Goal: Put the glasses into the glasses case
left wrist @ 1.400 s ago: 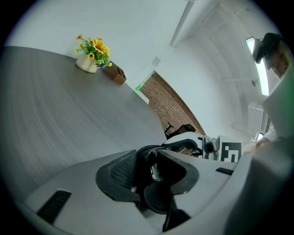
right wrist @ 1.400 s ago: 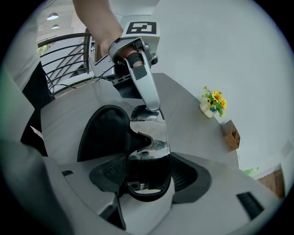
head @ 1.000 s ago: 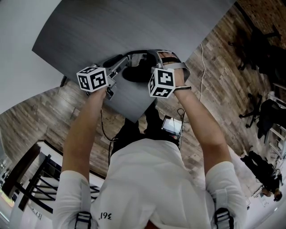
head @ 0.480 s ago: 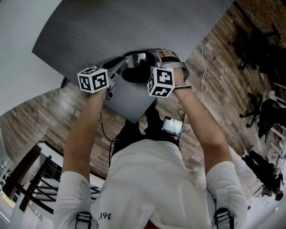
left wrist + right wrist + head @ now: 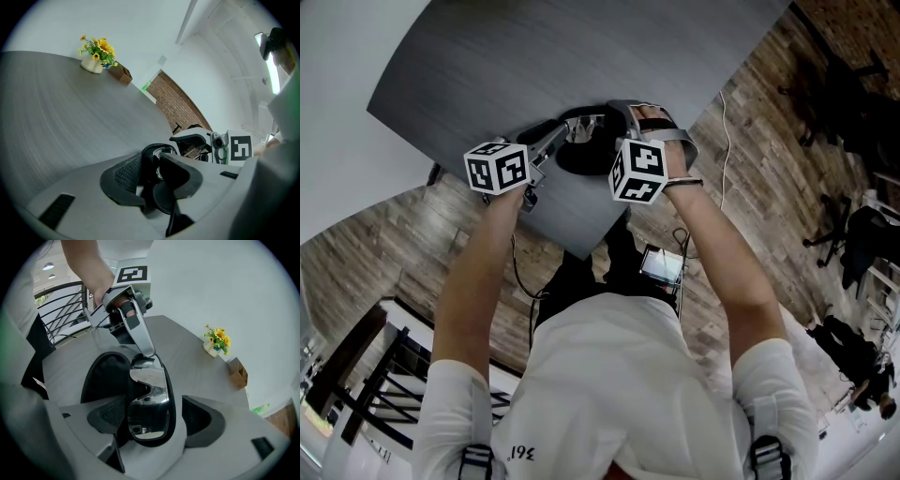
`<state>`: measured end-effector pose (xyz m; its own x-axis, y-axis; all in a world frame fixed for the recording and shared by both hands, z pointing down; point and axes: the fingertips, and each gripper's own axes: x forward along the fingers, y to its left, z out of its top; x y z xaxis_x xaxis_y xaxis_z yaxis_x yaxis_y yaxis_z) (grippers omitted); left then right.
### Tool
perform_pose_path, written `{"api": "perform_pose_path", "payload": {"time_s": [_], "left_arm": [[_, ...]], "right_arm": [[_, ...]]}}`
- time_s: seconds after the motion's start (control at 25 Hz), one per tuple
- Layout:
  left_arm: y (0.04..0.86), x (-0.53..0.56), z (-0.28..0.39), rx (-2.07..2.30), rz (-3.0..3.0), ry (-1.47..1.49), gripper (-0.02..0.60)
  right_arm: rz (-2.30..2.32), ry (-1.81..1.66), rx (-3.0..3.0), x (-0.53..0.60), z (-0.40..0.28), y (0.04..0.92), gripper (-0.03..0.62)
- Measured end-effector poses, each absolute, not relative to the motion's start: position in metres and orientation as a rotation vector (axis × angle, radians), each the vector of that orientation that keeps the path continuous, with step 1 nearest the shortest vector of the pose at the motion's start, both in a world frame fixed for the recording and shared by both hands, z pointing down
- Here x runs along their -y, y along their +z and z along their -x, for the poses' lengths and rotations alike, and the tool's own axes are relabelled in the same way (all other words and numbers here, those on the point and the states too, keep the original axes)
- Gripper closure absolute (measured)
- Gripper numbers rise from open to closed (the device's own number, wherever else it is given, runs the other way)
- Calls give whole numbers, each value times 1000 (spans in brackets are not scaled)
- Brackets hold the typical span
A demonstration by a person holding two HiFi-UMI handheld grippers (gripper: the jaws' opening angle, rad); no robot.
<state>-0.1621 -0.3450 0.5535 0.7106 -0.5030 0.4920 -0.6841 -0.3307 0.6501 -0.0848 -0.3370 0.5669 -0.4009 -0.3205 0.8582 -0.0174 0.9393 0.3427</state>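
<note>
Glasses sit mid-frame in the right gripper view, over the open black glasses case on the grey counter. Left gripper fingers clamp their upper end. Right gripper fingers have just been opening, released either side of the glasses.

Far stretch of table bare, wide passage there. Flower pot and small wooden box at far edge, well apart from work. Near corner crowded: glasses case, glasses partly over it, left gripper clamped on one end. Right gripper jaws just opened wide, glasses between, gap at right-hand pad.
</note>
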Motion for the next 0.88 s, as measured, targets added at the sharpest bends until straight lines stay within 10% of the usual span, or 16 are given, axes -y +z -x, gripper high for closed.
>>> {"api": "perform_pose_path", "payload": {"time_s": [0.88], "left_arm": [[554,343,166,903,-2010,285,451]], "right_arm": [[-277,-298,1948,339,81,571,240]]}}
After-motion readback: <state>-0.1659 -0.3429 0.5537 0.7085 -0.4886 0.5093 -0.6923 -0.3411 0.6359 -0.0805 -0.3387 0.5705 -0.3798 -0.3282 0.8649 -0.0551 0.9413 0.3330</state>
